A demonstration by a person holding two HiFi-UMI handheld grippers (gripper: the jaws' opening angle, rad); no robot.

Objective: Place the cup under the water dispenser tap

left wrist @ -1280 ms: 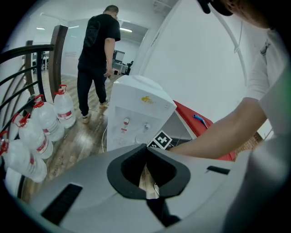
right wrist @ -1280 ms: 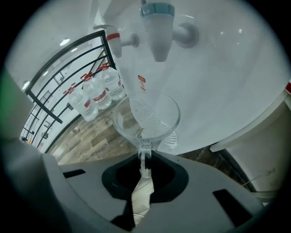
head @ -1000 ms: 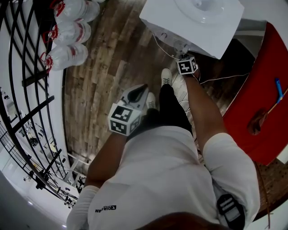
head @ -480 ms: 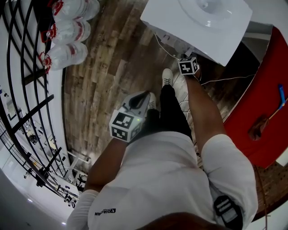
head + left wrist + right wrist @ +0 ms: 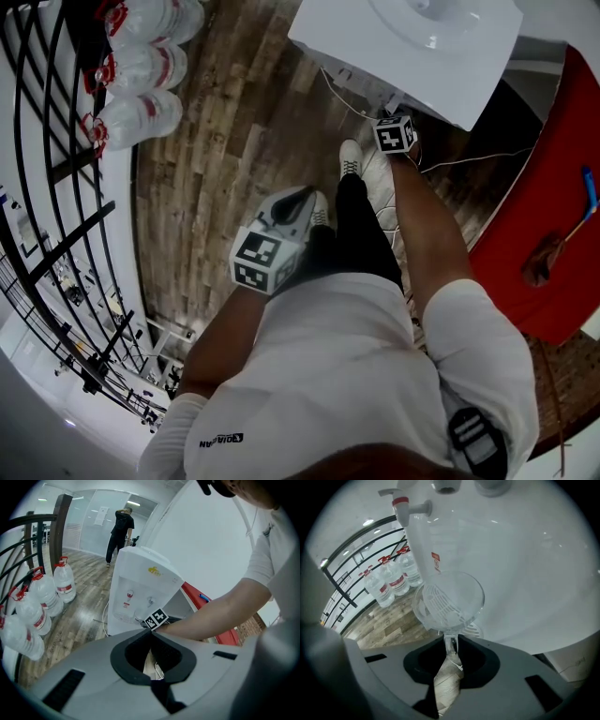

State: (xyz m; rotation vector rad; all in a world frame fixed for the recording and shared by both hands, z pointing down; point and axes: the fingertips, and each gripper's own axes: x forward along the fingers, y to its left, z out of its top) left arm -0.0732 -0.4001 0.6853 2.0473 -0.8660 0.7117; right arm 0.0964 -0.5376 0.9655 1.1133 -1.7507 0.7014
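Jaws of the right gripper [image 5: 451, 641] are shown pinched shut on the thin wall of the clear cup [image 5: 450, 603]. The cup is held tilted, with its mouth turned toward the camera. The drip grille [image 5: 477, 631] is seen through and just behind the cup, against the white front of the water dispenser [image 5: 525, 564]. The red-capped tap [image 5: 405, 506] is seen above and to the left of the cup. Water bottles [image 5: 391, 581] are stood on the wooden floor beyond. Jaws of the left gripper [image 5: 151, 632] are shown closed with nothing between them, held well back from the dispenser. The task is judged to be partly done: the cup has been brought to the dispenser front, but it is not yet upright, set down or released. Levelling, lining up beneath a tap and placing on the grille are judged to remain
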